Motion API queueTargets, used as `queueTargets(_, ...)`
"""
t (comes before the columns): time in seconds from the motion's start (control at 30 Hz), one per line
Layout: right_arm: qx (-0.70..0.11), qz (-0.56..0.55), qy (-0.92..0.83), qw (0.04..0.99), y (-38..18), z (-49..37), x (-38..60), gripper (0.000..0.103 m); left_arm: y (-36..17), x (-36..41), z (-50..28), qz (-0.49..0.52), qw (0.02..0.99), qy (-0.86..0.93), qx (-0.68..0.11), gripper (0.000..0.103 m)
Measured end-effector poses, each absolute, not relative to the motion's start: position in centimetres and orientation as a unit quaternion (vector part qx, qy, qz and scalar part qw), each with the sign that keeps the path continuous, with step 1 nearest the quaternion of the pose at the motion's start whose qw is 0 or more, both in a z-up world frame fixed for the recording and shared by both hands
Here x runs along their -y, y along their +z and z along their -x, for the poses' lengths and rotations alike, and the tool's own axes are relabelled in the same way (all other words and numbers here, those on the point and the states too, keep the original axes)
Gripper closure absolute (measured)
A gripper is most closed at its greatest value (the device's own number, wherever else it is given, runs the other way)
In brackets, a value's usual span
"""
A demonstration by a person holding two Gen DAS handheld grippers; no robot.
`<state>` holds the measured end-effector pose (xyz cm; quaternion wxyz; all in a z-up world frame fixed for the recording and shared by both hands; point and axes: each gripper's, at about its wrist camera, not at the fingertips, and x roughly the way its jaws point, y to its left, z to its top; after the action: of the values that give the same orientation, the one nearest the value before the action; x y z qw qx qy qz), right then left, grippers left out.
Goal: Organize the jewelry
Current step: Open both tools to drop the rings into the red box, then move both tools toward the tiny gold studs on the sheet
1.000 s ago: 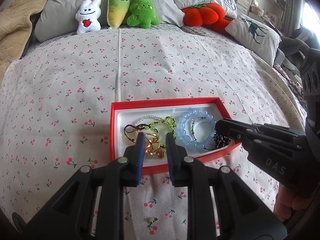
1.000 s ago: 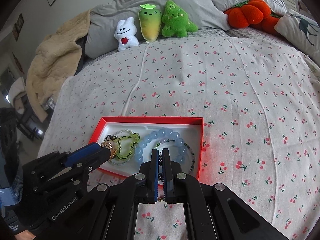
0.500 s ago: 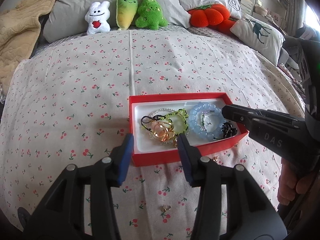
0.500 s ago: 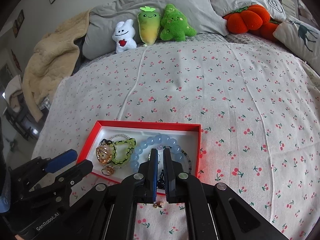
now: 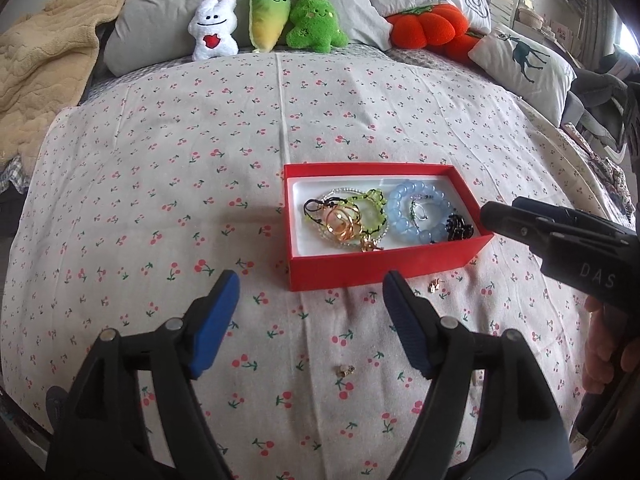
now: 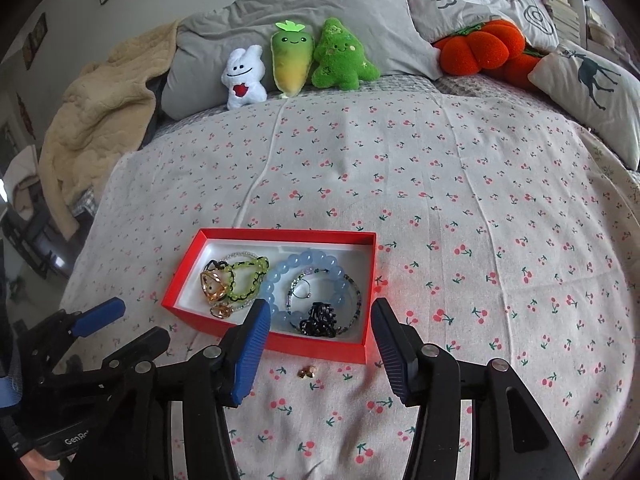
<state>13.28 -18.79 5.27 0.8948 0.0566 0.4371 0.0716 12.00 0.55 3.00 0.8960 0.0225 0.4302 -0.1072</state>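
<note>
A red jewelry box (image 5: 384,268) (image 6: 276,342) with a white lining sits on the cherry-print bedspread. It holds a blue bead bracelet (image 5: 416,216) (image 6: 304,260), a green bead bracelet (image 5: 366,200) (image 6: 248,280), gold rings (image 5: 342,222) (image 6: 214,286) and a black piece (image 5: 460,228) (image 6: 318,320). A small gold earring (image 5: 434,285) (image 6: 307,372) lies just in front of the box. Another small gold piece (image 5: 345,369) lies nearer. My left gripper (image 5: 310,320) is open and empty, pulled back in front of the box. My right gripper (image 6: 318,350) is open and empty above the earring.
Three plush toys (image 5: 264,20) (image 6: 296,60), grey pillows (image 6: 304,8), an orange pumpkin cushion (image 5: 430,28) and a deer-print pillow (image 5: 524,64) line the bed's far side. A beige blanket (image 5: 44,64) lies at the far left.
My left gripper opened, left the gold rings in the box and drew back. My right gripper, shut before, has opened and pulled back from the box.
</note>
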Motion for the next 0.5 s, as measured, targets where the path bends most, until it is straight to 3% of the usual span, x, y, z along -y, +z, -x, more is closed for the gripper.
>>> queueTargets(0.13, -0.440, -0.057, 0.067, 0.894, 5.4, -11.8, 19.4, 0.031, 2.7, -1.0, -11.0, -0.024, 0.890, -0.103, -0.443, 0.025)
queueTargets(0.5, -0.459, -0.047, 0.058, 0.885, 4.5, -7.9, 20.0, 0.019, 1.4, -1.9, -8.3, -0.026, 0.874, -0.093, -0.476, 0.020)
